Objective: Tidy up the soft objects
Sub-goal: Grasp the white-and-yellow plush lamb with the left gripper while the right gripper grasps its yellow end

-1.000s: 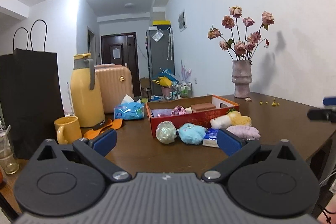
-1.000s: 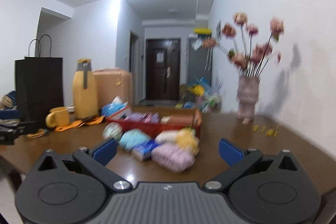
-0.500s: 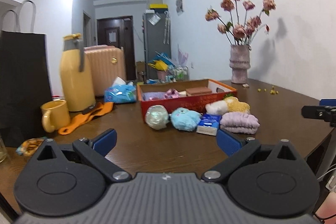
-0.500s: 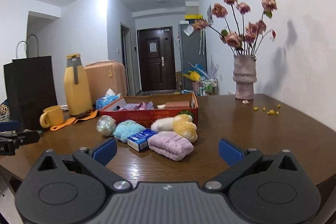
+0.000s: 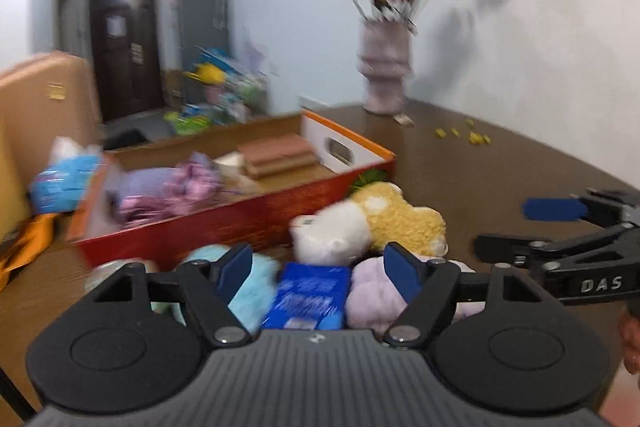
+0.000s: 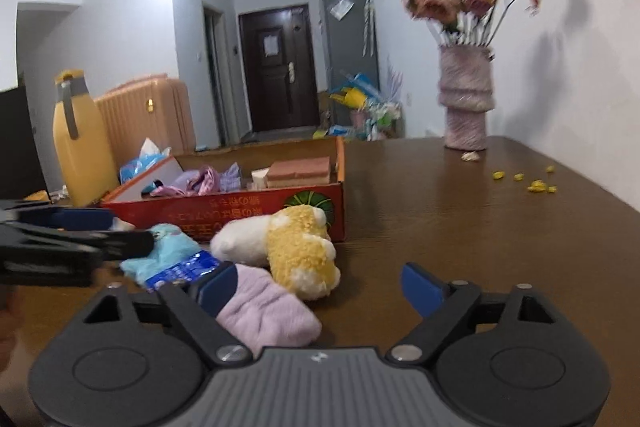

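Note:
An open red cardboard box [image 5: 240,223] [image 6: 256,211] holds purple cloth [image 5: 172,187] and a brown sponge [image 6: 300,169]. In front of it lie a light blue plush [image 5: 252,287] [image 6: 168,251], a blue tissue pack [image 5: 308,295] [image 6: 180,273], a lilac folded cloth [image 5: 372,291] [image 6: 268,311], and a white and yellow plush [image 5: 372,223] [image 6: 296,251]. My left gripper [image 5: 318,271] is open just above the tissue pack. My right gripper [image 6: 320,285] is open over the lilac cloth, its left finger [image 6: 218,285] against it.
A vase of dried roses [image 6: 466,103] stands at the table's far right, with yellow crumbs [image 6: 532,183] near it. A yellow thermos [image 6: 80,143], a blue tissue bag [image 5: 60,183] and a peach suitcase [image 6: 148,115] are at the left behind the box.
Both grippers have moved forward and down, close to the pile of soft things. The left one has narrowed its opening somewhat. Nothing has been picked up.

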Action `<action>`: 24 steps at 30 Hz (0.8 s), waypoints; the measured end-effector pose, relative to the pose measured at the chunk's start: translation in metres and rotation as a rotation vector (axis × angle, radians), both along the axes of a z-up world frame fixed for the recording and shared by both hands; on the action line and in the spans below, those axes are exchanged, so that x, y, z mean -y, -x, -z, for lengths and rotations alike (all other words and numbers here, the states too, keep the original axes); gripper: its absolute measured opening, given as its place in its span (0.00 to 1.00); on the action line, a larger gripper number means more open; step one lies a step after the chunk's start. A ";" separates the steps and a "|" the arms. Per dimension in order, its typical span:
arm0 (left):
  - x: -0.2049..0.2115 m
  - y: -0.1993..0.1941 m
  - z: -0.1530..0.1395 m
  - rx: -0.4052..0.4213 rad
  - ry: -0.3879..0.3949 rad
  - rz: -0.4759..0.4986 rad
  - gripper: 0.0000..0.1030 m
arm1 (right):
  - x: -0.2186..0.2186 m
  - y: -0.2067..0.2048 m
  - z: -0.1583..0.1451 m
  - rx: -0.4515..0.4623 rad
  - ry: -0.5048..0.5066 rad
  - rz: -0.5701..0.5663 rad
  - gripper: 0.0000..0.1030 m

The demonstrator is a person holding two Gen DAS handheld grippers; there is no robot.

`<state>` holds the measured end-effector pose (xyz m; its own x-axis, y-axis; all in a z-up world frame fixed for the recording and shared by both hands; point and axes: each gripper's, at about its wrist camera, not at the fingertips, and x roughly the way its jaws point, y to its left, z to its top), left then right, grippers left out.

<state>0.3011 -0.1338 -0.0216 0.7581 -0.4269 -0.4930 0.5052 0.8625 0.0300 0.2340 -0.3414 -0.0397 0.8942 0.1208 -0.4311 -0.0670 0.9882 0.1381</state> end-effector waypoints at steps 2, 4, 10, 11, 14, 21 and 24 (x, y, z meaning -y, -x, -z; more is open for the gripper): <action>0.011 -0.024 0.013 -0.040 -0.029 0.005 0.67 | -0.001 -0.022 0.008 -0.030 0.004 -0.022 0.78; 0.017 -0.045 0.024 -0.078 -0.035 0.004 0.66 | 0.000 -0.040 0.014 -0.057 0.000 -0.036 0.73; 0.020 -0.075 0.037 -0.186 0.000 0.042 0.59 | 0.005 -0.070 0.027 -0.116 -0.068 -0.087 0.47; 0.019 -0.077 0.038 -0.194 0.012 0.046 0.52 | 0.006 -0.070 0.027 -0.115 -0.094 -0.100 0.41; 0.019 -0.075 0.034 -0.200 0.044 0.046 0.45 | 0.001 -0.064 0.021 -0.080 -0.074 -0.090 0.40; 0.009 -0.020 -0.018 -0.058 0.122 0.032 0.44 | 0.001 -0.015 -0.028 0.061 -0.076 -0.107 0.40; -0.009 0.017 -0.036 0.004 0.150 -0.007 0.44 | -0.005 0.015 -0.046 0.097 -0.104 -0.170 0.39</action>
